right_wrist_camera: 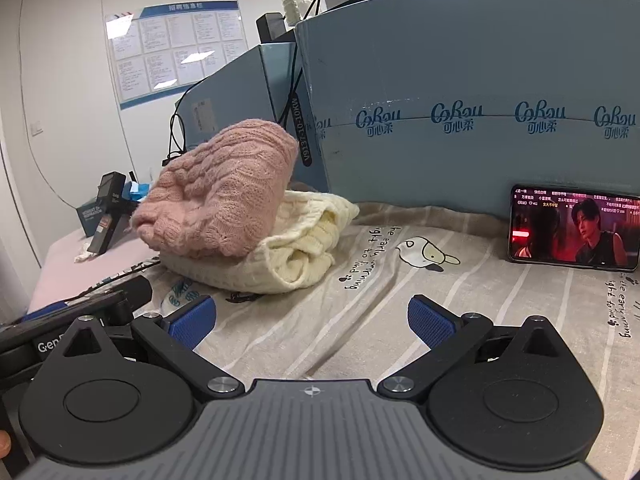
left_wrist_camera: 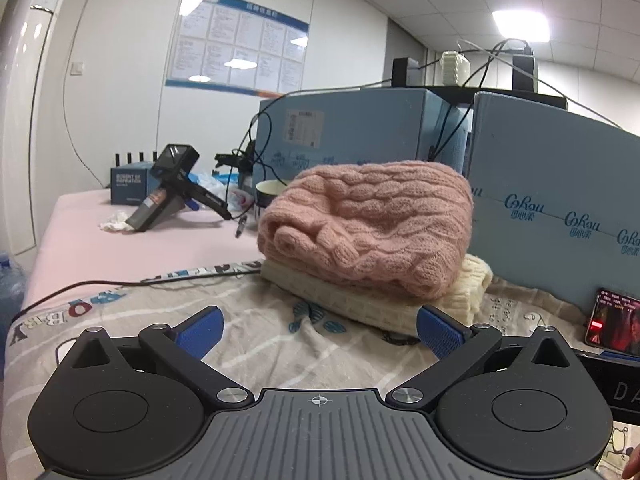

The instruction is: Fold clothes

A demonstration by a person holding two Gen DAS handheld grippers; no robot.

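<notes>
While both sets of fingers are spread wide and empty, a folded pink cable-knit sweater [left_wrist_camera: 366, 224] is stacked on a folded cream sweater [right_wrist_camera: 292, 254] upon the patterned tabletop cloth [right_wrist_camera: 400, 312]

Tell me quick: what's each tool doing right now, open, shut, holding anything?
Left tool: open, holding nothing, above the printed sheet.
Right tool: open, holding nothing; the folded pink sweater lies ahead, apart from it.
</notes>
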